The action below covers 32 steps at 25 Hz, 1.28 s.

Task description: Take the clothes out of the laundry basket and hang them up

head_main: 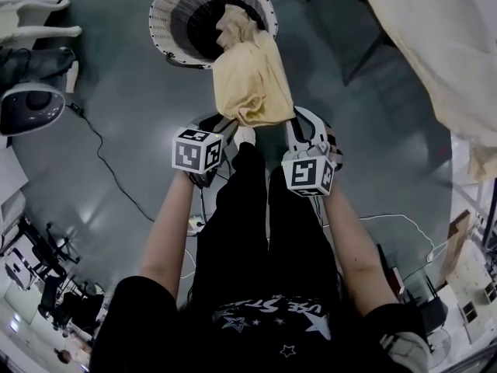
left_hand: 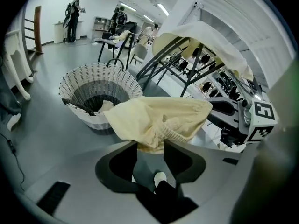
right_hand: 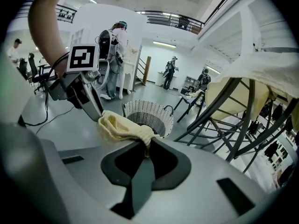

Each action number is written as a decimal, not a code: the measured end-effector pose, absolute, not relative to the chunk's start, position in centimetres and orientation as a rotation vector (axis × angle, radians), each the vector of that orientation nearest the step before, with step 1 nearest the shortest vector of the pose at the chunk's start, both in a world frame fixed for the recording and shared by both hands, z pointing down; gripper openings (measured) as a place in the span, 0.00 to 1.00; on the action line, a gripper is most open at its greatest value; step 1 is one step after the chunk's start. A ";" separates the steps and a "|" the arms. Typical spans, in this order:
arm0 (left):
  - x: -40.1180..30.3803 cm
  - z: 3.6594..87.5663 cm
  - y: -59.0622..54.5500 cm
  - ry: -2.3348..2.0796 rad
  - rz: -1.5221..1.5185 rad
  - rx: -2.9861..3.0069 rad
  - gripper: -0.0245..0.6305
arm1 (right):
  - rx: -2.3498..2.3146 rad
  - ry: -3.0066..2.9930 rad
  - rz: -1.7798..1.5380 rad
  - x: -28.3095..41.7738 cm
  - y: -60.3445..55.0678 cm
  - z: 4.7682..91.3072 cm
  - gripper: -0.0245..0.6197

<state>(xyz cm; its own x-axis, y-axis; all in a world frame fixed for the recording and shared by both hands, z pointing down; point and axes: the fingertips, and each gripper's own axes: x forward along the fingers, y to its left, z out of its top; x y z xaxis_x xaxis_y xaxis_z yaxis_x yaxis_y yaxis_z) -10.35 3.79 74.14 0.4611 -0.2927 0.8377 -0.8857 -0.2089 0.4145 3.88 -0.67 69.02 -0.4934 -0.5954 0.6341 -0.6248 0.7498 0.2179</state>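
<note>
A pale yellow garment [head_main: 252, 76] hangs out of the white wicker laundry basket [head_main: 167, 22] and stretches toward both grippers. My left gripper [head_main: 225, 124] stands open at the garment's lower left corner; in the left gripper view the cloth [left_hand: 159, 120] droops into the gap between the parted jaws of that gripper [left_hand: 150, 146]. My right gripper [head_main: 299, 123] is shut on the garment's other corner; in the right gripper view a bunched fold [right_hand: 121, 127] is pinched at the tips of the right gripper [right_hand: 146, 143]. The basket [left_hand: 93, 73] [right_hand: 149, 108] holds more pale cloth.
A drying rack draped with a cream sheet [head_main: 435, 45] stands at the right, its dark legs [left_hand: 187, 55] [right_hand: 243, 115] close by. A black cable [head_main: 109, 162] runs across the grey floor. A grey device [head_main: 27, 107] sits at the left. People [left_hand: 74, 10] stand far back.
</note>
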 end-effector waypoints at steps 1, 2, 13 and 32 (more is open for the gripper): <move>-10.2 74.3 4.0 -0.998 0.769 1.731 0.35 | 0.909 -2.230 0.050 3.9 -0.7 68.9 0.11; -10.0 74.5 4.2 -0.985 0.776 1.724 0.39 | 0.906 -2.232 0.046 3.8 -0.8 68.8 0.11; -8.7 72.9 3.8 -0.950 0.812 1.761 0.50 | 0.895 -2.242 0.054 4.3 -0.3 68.9 0.11; -1.5 79.9 -1.2 -0.775 1.098 1.716 0.30 | 0.911 -2.256 0.048 6.0 -0.4 69.8 0.11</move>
<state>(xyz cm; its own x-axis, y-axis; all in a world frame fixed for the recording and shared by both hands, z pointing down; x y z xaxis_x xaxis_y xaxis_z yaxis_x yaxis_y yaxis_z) -1.48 -1.16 79.89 0.4023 -0.0265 0.9151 -0.8533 -0.3732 0.3643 5.98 -0.43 69.77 -0.5130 -0.5978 0.6161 -0.6233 0.7528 0.2115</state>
